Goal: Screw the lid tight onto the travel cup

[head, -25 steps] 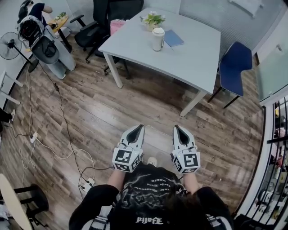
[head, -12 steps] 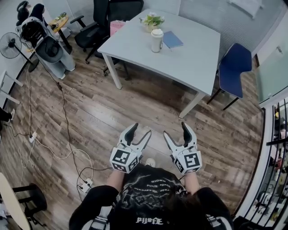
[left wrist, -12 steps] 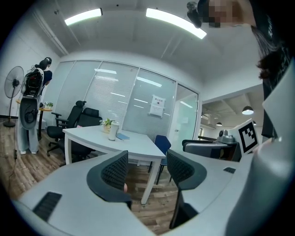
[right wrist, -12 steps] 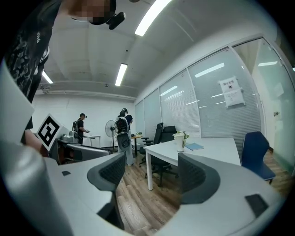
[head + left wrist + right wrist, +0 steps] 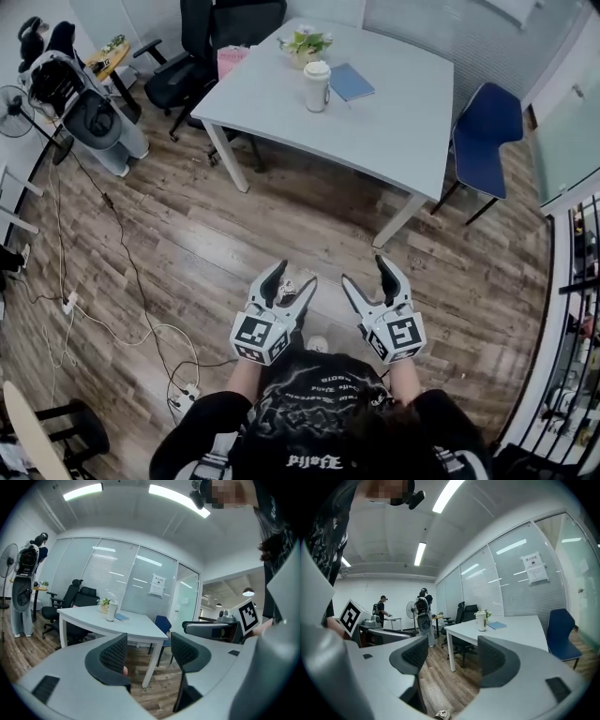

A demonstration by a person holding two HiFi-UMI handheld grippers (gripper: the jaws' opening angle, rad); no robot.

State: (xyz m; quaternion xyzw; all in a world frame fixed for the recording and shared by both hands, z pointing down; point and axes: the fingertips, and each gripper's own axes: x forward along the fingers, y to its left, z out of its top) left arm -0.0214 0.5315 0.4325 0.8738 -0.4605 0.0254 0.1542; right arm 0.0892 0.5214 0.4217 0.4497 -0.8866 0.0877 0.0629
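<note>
Left gripper [image 5: 292,277] and right gripper [image 5: 366,272] are well short of the table [image 5: 403,122]. Both jaws have just been opening and are spread, nothing between. Travel cup [image 5: 316,89] stands on the table's far part beside the plant [image 5: 305,42]. Likely light, rigid, slick: clamp the body, twist the lid [image 5: 317,67] by its rim.

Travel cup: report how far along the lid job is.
Done: nothing visible. The travel cup stands far off on the table, its lid sitting on top; tightness cannot be told. In hand: nothing. The left gripper and right gripper hang over the floor; their jaws have just been opening, nothing between them. Left: reach the table, hold the cup, twist the lid tight.
</note>
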